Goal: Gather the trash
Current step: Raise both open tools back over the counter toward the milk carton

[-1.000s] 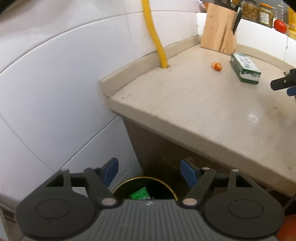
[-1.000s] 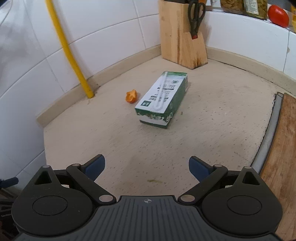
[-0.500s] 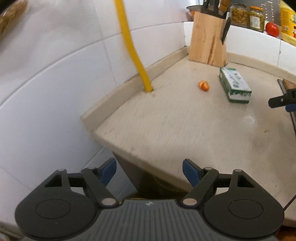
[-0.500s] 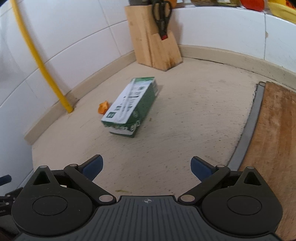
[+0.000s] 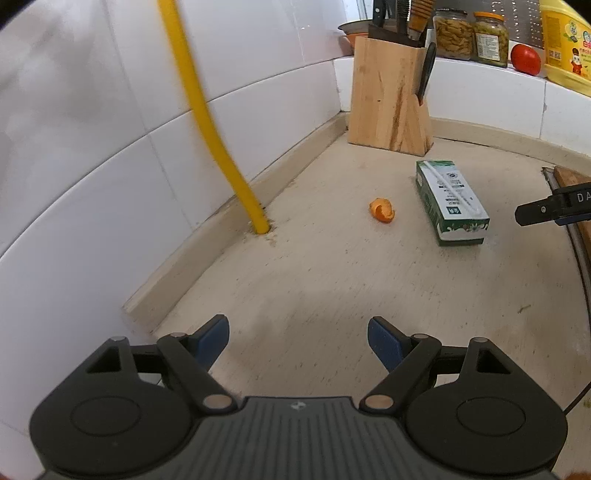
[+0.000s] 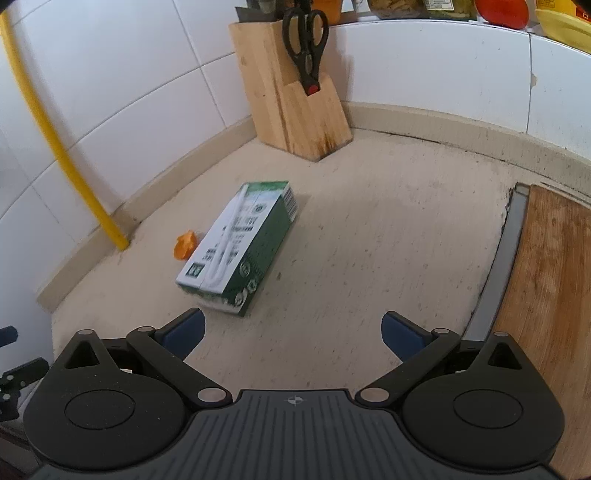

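A green and white carton [image 5: 450,201] lies flat on the beige countertop [image 5: 314,280]; it also shows in the right wrist view [image 6: 240,247]. A small piece of orange peel [image 5: 383,209] lies just left of it, half hidden behind the carton in the right wrist view [image 6: 184,244]. My left gripper [image 5: 297,343] is open and empty above the counter's near left corner. My right gripper [image 6: 291,334] is open and empty, just short of the carton's near end. Part of it enters the left wrist view at the right edge [image 5: 550,210].
A wooden knife block [image 5: 388,103] with scissors [image 6: 306,44] stands in the back corner. A yellow pipe [image 5: 207,122] rises from the counter by the tiled wall. A wooden cutting board [image 6: 554,295] lies at the right. Jars [image 5: 469,35] and a tomato [image 5: 525,59] sit on the ledge.
My left gripper rose from above a bin below the counter edge to over the countertop. My right gripper moved closer to the carton.
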Demonstrator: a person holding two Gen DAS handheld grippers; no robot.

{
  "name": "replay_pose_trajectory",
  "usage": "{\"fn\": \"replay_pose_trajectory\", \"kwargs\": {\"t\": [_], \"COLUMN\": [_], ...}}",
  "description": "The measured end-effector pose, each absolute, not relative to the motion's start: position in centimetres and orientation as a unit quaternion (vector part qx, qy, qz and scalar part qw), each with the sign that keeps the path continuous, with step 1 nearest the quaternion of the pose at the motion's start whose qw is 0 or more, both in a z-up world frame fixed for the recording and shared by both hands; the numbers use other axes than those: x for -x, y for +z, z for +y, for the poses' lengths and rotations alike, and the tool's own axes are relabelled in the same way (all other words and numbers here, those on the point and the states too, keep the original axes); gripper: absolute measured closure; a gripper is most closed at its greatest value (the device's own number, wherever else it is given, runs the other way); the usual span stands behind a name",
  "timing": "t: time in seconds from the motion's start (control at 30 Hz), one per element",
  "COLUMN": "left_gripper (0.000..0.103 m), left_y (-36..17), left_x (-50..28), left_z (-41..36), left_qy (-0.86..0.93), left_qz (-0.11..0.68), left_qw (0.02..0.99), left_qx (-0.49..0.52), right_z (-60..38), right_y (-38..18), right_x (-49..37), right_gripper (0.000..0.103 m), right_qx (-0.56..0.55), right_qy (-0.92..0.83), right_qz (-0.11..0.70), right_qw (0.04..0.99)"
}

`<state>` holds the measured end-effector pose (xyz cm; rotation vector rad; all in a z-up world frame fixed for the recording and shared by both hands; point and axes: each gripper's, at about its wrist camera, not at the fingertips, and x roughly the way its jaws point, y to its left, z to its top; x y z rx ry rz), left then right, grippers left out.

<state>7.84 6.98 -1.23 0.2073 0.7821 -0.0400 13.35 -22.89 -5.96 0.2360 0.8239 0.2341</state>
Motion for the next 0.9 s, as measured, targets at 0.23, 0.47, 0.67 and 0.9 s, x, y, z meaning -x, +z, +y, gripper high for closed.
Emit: {"fn": "replay_pose_trajectory", "kwargs": {"t": [0.23,0.47,0.67,0.9], "left_gripper": [0.025,0.025,0.024,0.024], "left_y": [-1.6,-1.5,-1.8,-2.6], "left_x": [-10.3,-13.1,-16.0,-19.5], "left_z": [6.4,5.2,3.4,1.5], "left_qy": [-0.033,-0.048,-0.067,-0.084], "left_qz": [0.394,0.396,0.400,0.406], "left_qw": [0.915,0.914,0.911,0.907], "left_qx": [-0.085,-0.069,-0.070,-0.079], "right_z": [-23.3,-23.0,-23.2,-24.6], "right_y": [-6.0,-5.9,-6.1,-6.9], "right_x": [-14.6,-16.0,-17.0,-17.6], "right_gripper": [0.000,0.000,0.000,0.000], "right_qx": [-0.117,-0.114,-0.122,-0.139], "right_qy": [0.105,0.105,0.104,0.092], "right_qz": [0.398,0.396,0.396,0.404], "right_qw": [0.904,0.905,0.904,0.900]}}
